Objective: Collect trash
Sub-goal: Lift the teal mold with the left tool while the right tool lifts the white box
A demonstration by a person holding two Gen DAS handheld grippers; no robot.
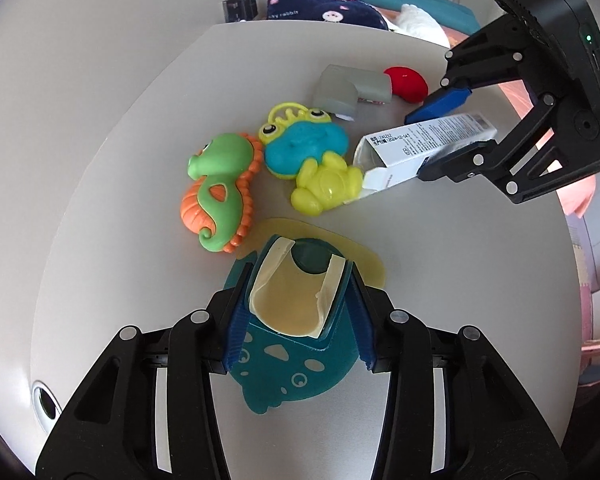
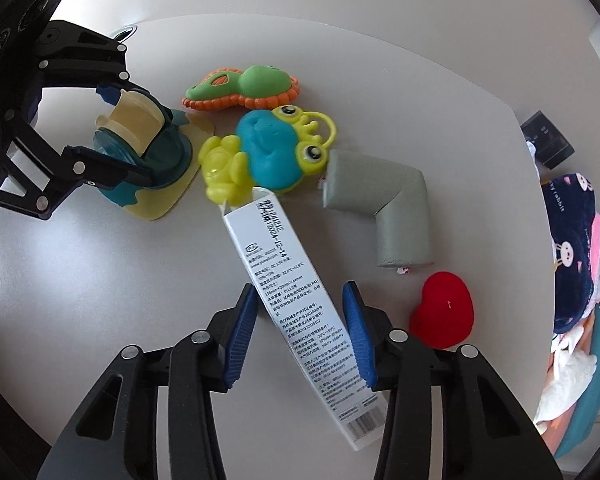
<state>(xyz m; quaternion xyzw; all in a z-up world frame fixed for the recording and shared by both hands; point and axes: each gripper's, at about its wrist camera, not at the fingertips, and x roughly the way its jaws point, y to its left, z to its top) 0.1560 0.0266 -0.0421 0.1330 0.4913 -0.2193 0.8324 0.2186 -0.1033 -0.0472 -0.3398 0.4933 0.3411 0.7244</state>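
Two grippers are engaged, each on one item. The left gripper (image 1: 300, 320) is pressed onto a teal holder (image 1: 300, 312) with a cream liner; both blue pads bear on its sides. The holder sits directly between the fingers, its base on a yellow mat (image 1: 364, 264) just ahead of the tips.

The right gripper (image 2: 300, 332) straddles a white box (image 2: 296, 304). The box runs lengthwise through the jaws, its open end ahead of the tips and its barcode end behind them. In the right wrist view a gap shows between each pad (image 2: 358, 332) and the box faces; in the left wrist view the fingers lie close along the box. Whether the pads press on it cannot be told.

Ahead of the right gripper, touching the open end of the box, lies a frog toy (image 2: 268, 152); beyond it, a seahorse toy (image 2: 244, 88). To the right of the tips lie a grey foam elbow (image 2: 396, 208) and a red heart (image 2: 444, 308).

Progress, as a judgement: early stage. The box is likely trash and is not yet lifted off the table (image 2: 380, 60). No bin is in view. Remaining: secure the box, carry it away, then sort the other items.
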